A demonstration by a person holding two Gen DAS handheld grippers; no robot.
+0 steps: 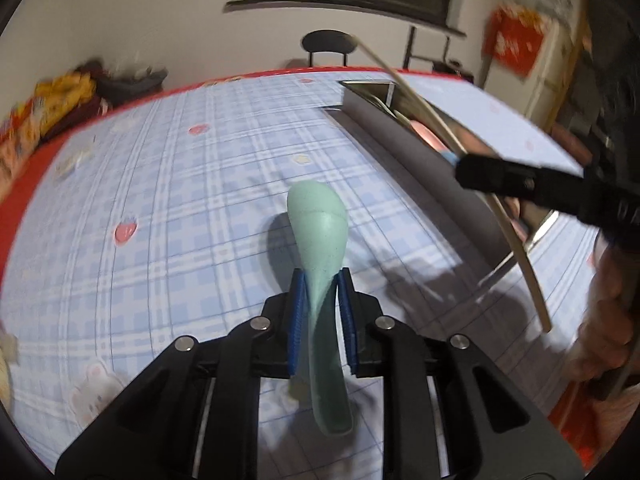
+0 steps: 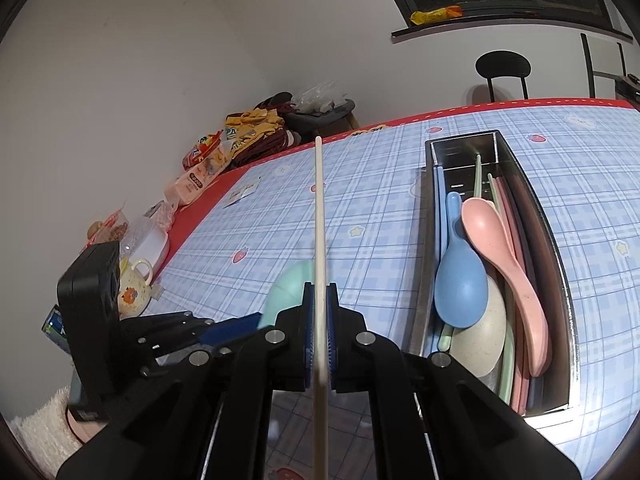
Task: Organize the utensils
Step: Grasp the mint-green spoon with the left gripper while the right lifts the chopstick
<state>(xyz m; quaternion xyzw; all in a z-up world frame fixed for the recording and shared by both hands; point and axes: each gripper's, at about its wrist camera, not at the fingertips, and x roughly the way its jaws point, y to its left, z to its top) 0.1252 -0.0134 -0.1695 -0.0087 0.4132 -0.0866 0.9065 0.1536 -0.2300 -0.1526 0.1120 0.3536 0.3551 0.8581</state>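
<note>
Over the table: a green spoon (image 1: 318, 232) was held by the left gripper (image 1: 321, 280), its blue pads pressed to the neck, the bowl pointing away.
Spoon's handle: it ran back between the jaws; its end was partly lost against the gripper's frame.
Right gripper (image 2: 320, 300): it was clamped tight on a chopstick (image 2: 320, 208), which stood out ahead and also ran back under the frame, its rear end cut off by the picture's edge.
Tray (image 2: 556, 248): a steel tray was seen on the checked cloth (image 2: 248, 220), well right of the chopstick.
Tray's contents: a blue spoon (image 2: 456, 288), a pink spoon (image 2: 504, 248) and a cream spoon (image 2: 480, 340) were laid over chopsticks, whose count could not be made out.
Left view: blurred; the tray's inside was mostly hidden by its wall.
Person: only a hand (image 1: 608, 332) was seen, blurred, at the left view's right edge.
</note>
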